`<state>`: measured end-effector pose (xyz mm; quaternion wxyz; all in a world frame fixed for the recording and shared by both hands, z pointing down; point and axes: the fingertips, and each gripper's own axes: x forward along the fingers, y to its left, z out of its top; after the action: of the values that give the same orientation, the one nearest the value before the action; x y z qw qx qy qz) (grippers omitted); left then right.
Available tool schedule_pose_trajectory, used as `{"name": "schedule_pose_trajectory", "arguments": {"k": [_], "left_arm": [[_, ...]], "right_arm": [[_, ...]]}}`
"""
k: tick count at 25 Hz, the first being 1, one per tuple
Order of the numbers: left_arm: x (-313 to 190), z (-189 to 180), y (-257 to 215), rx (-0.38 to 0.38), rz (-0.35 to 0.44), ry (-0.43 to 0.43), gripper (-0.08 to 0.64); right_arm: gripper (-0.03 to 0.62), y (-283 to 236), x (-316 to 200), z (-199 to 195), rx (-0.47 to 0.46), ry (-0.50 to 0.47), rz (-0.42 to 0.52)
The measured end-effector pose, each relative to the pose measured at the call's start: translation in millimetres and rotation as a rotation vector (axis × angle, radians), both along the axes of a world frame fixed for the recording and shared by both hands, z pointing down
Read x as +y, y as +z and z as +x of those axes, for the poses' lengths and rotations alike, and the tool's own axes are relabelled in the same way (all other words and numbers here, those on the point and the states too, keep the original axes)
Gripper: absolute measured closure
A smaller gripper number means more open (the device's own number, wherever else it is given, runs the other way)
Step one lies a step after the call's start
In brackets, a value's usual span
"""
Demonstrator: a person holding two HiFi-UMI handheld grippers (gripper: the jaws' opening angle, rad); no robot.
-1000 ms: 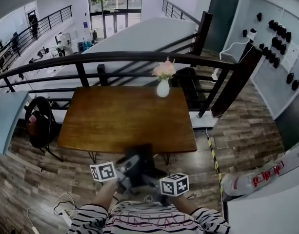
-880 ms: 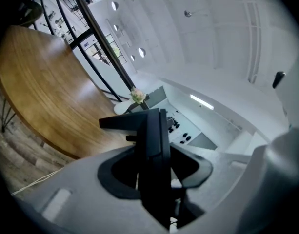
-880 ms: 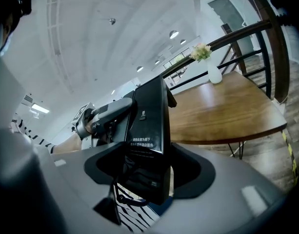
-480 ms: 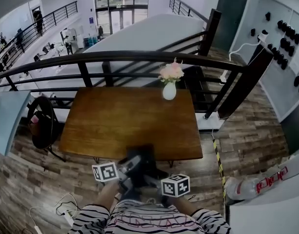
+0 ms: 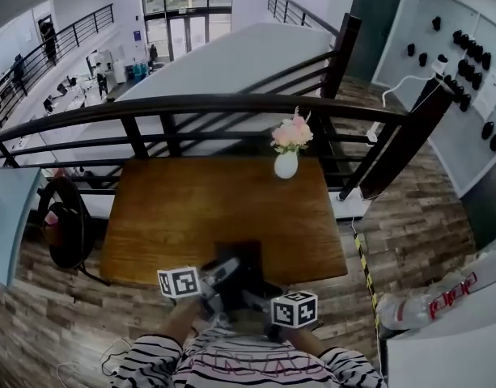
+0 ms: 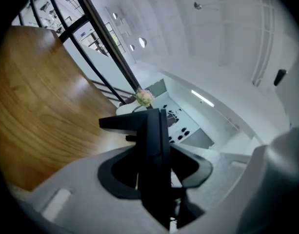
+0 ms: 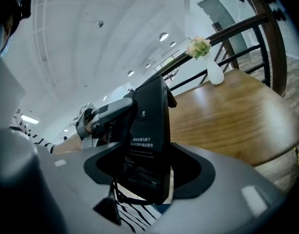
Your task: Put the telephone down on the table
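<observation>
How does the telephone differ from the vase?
The telephone is black and flat-sided; the vase is white, rounded, with pink flowers. The telephone is clamped between the left tongs and right tongs at the near edge of the table; the vase stands free near its far edge. Both share one table.

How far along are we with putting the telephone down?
Done: the black slab-shaped telephone is picked up, clamped from both sides by the left gripper and the right gripper. In hand: it is held at the near edge of the brown wooden table, not resting on it. Left: bring it over the tabletop, lower it, and open both grippers.
</observation>
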<state>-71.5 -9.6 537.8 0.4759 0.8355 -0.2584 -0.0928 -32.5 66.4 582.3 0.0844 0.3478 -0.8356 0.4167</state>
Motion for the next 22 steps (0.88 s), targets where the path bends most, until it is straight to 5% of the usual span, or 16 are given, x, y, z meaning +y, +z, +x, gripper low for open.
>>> {"name": "schedule_pose_trajectory", "arguments": {"k": [10,22], "left_arm": [[-78,-25,-6,-0.002,0.024,0.111,0.38],[-195,-5,7,0.002,0.022,0.089,0.38]], "right_arm": [[0.302,-5,-76,-33,0.003,0.109,0.023],[0.304,10,-193,-12,0.01,0.066,0.005]]}}
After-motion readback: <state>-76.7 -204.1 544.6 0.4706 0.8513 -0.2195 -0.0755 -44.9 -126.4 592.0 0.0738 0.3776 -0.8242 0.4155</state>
